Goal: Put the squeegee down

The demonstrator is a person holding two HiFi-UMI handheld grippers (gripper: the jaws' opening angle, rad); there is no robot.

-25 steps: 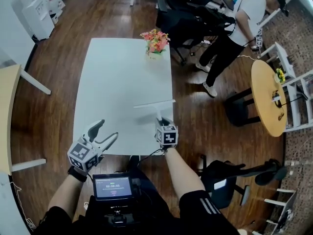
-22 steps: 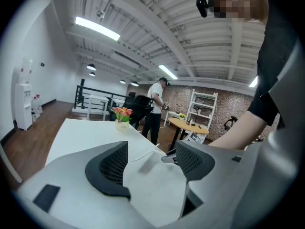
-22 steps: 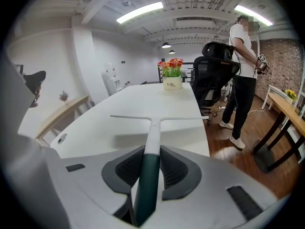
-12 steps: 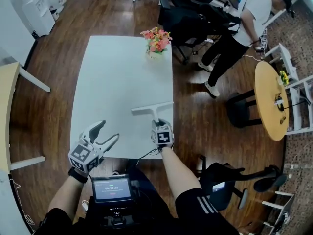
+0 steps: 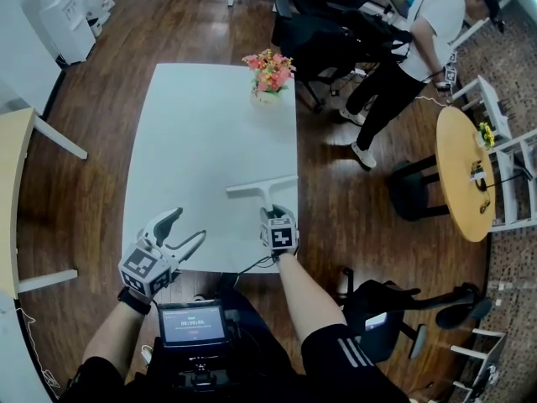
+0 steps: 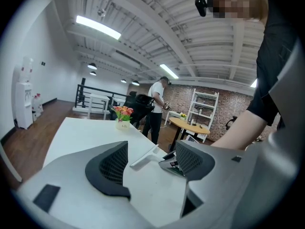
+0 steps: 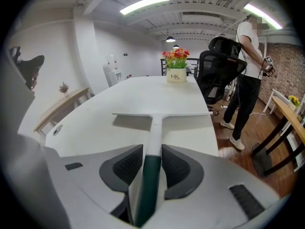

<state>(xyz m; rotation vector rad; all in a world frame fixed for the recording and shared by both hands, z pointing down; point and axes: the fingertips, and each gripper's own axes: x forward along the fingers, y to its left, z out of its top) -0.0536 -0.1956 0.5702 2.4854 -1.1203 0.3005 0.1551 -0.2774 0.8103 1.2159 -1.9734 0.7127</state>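
**Squeegee [image 5: 263, 188], white, T-shaped, with a dark green grip end, clamped in the right gripper [image 5: 272, 213]**

Seen from the head view, the squeegee lies over the near right part of the white rectangular table [image 5: 193, 124]; its long blade runs crosswise, farthest from the person, and its handle points back toward the table's near edge. In the right gripper view the two dark ribbed pads press on either side of the handle where white meets green, the green end running back between the jaws; the blade casts a shadow on the tabletop, and whether it touches the surface cannot be told. The left gripper [image 5: 186, 225] hangs at the near left corner of the table, well apart from the squeegee; its jaws stand wide apart with nothing between them, and through the gap the left gripper view shows the tabletop and the squeegee blade beyond. A small white pot of red and orange flowers [image 5: 267, 74] stands at the far right edge of the table. Past that edge a person in a white top and dark trousers [image 5: 403, 49] stands on the dark wood floor beside black office chairs [image 5: 323, 32]; a round wooden table [image 5: 461, 166] stands further right.
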